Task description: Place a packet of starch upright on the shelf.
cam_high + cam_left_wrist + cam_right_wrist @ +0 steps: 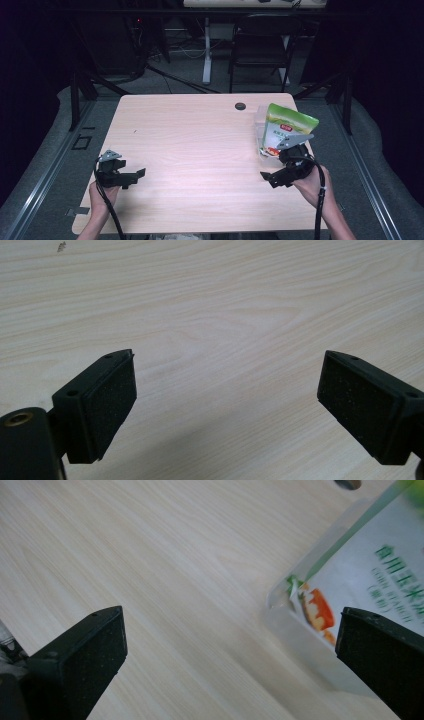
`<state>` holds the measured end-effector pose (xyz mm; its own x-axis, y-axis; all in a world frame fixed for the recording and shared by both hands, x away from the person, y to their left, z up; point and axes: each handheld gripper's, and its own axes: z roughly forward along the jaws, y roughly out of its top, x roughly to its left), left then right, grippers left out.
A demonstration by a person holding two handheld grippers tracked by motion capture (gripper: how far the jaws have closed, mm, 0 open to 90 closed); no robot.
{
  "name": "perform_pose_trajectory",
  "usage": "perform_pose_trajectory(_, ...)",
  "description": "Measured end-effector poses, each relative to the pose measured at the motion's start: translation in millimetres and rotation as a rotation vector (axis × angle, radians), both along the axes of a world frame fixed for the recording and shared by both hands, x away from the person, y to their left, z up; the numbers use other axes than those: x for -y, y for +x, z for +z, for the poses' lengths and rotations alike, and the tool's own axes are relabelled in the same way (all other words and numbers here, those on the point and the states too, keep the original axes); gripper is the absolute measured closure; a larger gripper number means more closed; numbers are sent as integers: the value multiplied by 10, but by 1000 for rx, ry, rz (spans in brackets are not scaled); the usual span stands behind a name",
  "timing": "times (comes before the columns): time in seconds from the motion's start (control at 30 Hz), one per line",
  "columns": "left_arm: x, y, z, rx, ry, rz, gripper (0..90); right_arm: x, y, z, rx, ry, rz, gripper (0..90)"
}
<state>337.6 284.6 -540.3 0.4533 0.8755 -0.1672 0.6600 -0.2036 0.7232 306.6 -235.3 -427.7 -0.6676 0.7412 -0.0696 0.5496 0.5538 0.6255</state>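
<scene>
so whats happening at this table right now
A person holds a tool in each hand over a wooden table. The right tool sits open just in front of a green-and-white pouch standing in a clear container, gripping nothing. The left tool rests open near the table's left edge.

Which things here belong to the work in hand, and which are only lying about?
Belonging to the work:
- green pouch in a clear container
- right gripper, open, beside it

Lying about:
- dark round disc on the table
- left gripper, open, idle
- chair behind
</scene>
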Motion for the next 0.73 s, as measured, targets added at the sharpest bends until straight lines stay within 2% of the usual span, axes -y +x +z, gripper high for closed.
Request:
perform_pose_trajectory(0.1,-1,0,1,0,0,0,89,-17,-16,-144,-19,-6,2,0)
perform_pose_trajectory(0.2,0,-2,3,8,-3,5,89,-35,-47,-414,-51,26,13,0)
perform_pose_trajectory(0.37,1,-2,3,9,-3,4,90,-62,-106,-691,-72,67,13,0)
perform_pose_trajectory(0.5,8,2,1,4,2,-4,90,-32,-112,-869,-103,107,-6,0)
perform_pose_trajectory(0.6,10,2,9,-4,6,-9,90,3,-103,-968,-127,100,-5,0)
perform_pose_trajectory(0.63,18,3,4,9,0,-3,90,16,-104,-998,-138,108,-11,4)
perform_pose_trajectory(0.67,18,3,4,9,0,-3,90,16,-104,-998,-138,108,-11,4)
perform_pose_trajectory(0.73,21,5,3,7,-4,-3,89,53,-108,-1063,-168,130,-23,7)
